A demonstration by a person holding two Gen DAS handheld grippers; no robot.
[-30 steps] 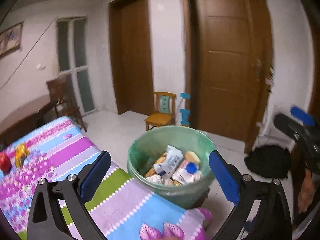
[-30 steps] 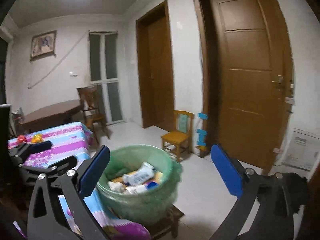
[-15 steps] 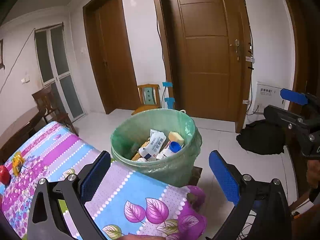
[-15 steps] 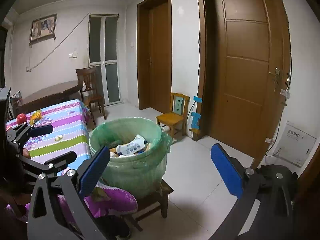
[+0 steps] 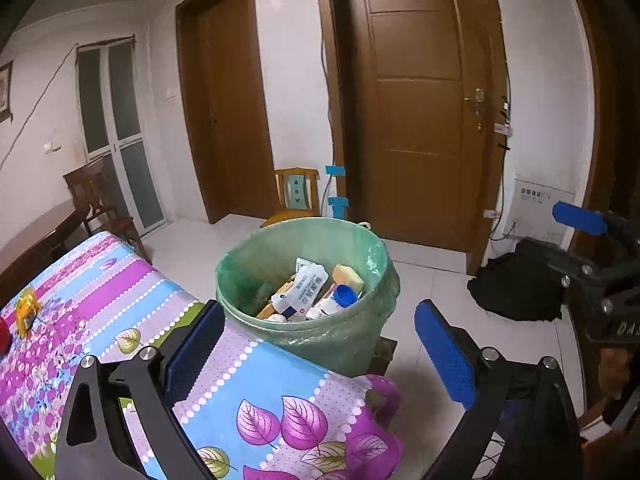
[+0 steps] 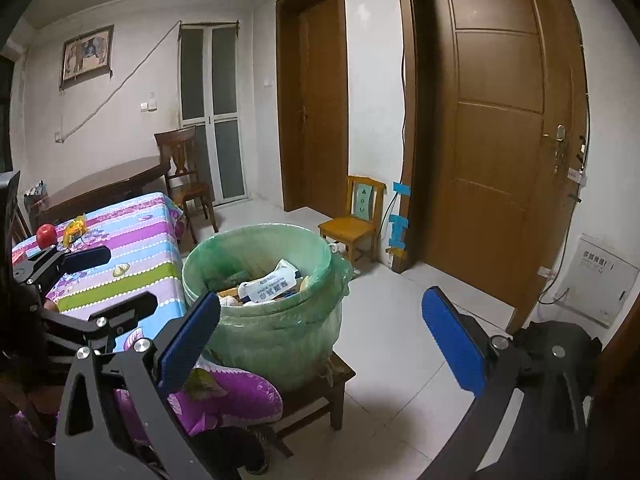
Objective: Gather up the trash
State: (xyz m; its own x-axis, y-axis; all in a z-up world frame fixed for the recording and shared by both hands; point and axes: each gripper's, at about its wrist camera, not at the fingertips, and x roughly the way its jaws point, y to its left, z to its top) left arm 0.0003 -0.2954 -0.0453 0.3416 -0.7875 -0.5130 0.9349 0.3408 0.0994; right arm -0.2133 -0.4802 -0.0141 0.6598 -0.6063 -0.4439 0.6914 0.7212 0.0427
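A round bin (image 5: 328, 332) lined with a green bag (image 6: 280, 340) stands on a low wooden stool (image 6: 320, 384) at the corner of the table. It holds trash: a white packet (image 5: 304, 288), a blue-capped bottle (image 5: 344, 294) and a yellow sponge (image 5: 349, 274). My left gripper (image 5: 320, 348) is open and empty above the table's corner, just short of the bin. My right gripper (image 6: 320, 344) is open and empty too, to the right of the bin above the floor. Each gripper shows in the other's view: the right gripper (image 5: 560, 240) and the left gripper (image 6: 116, 280).
The table (image 5: 100, 280) wears a striped floral cloth with a red apple (image 6: 47, 234) and a yellow item (image 6: 74, 230) at its far end. A small yellow chair (image 6: 356, 220), a black bag (image 5: 516, 288), brown doors (image 6: 496, 120) and a dark table with a chair (image 6: 184, 184) stand around.
Both grippers have drawn back from the bin and stayed open and empty. More of the tablecloth now lies under my left gripper, and the stool shows in the right wrist view.
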